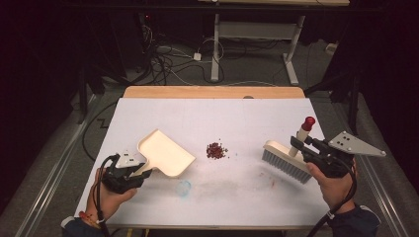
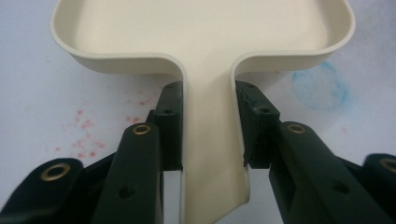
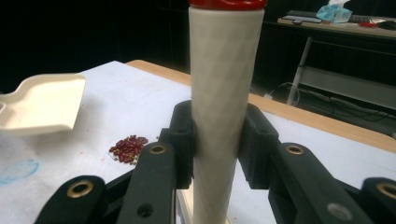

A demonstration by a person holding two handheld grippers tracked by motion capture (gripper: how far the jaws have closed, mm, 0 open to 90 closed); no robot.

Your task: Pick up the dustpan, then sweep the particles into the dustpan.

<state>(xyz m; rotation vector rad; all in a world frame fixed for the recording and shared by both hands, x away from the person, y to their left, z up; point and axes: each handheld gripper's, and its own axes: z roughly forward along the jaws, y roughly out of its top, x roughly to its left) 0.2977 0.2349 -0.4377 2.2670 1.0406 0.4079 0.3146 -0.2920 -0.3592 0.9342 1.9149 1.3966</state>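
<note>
On the white table (image 1: pixel 148 106) I have both tools in hand, but the sweeping itself is not yet done: the little heap of red beans (image 1: pixel 216 150) lies loose between them. My left gripper (image 1: pixel 129 174) pinches the cream dustpan (image 1: pixel 165 153) by its handle, pan mouth toward the heap. My right gripper (image 1: pixel 300 143) clamps the brush (image 1: pixel 286 160) handle, bristles down, well right of the beans.

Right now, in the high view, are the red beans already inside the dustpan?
No: the red beans lie in a small pile on the white table, apart from the dustpan, between it and the brush.
</note>
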